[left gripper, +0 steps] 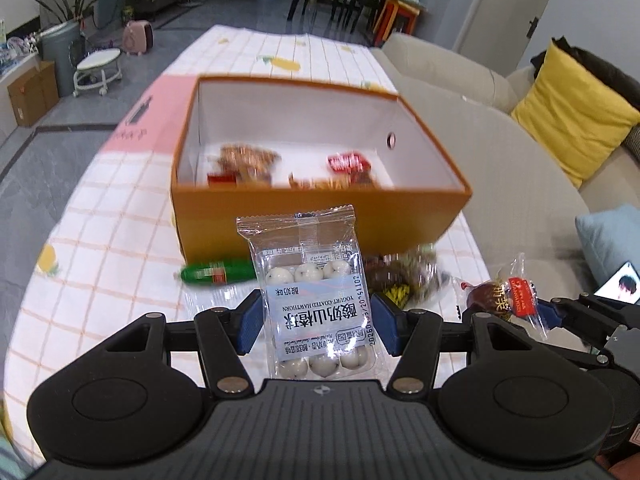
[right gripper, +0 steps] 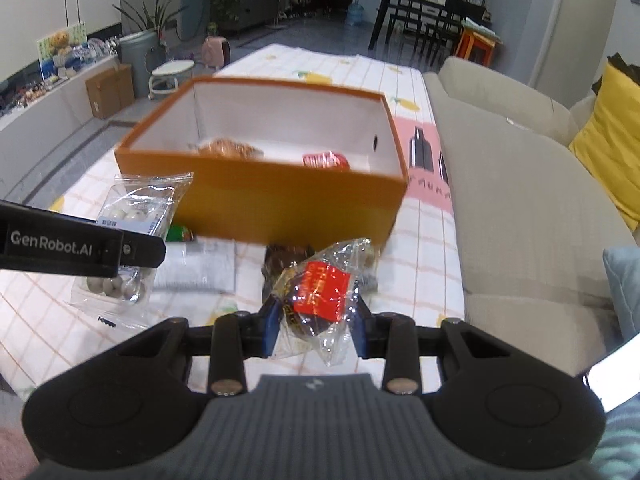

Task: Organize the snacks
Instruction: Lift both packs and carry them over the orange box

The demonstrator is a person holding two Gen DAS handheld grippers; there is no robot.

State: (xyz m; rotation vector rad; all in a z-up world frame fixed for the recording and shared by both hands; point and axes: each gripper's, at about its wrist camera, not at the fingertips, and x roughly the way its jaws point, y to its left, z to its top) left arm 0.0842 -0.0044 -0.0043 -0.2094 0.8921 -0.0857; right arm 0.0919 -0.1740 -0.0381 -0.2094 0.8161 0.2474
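Two snacks are in the air at once! The left gripper (left gripper: pixel 318 312) is clamped on a clear packet of yogurt-coated hawthorn balls (left gripper: pixel 312 300), and the right gripper (right gripper: pixel 316 322) pinches a dark sweet in a crinkly wrapper with a red label (right gripper: pixel 320 292). Both hang just short of the orange box (left gripper: pixel 320 216), near its front wall. Inside the box, a few wrapped snacks (left gripper: pixel 248 162) already lie on the white floor. On the checked tablecloth (left gripper: pixel 100 264) a green packet (left gripper: pixel 218 274), a dark-wrapped pile (left gripper: pixel 404 280) and a white packet (right gripper: pixel 196 268) wait their turn. Roughly halfway, I'd judge.
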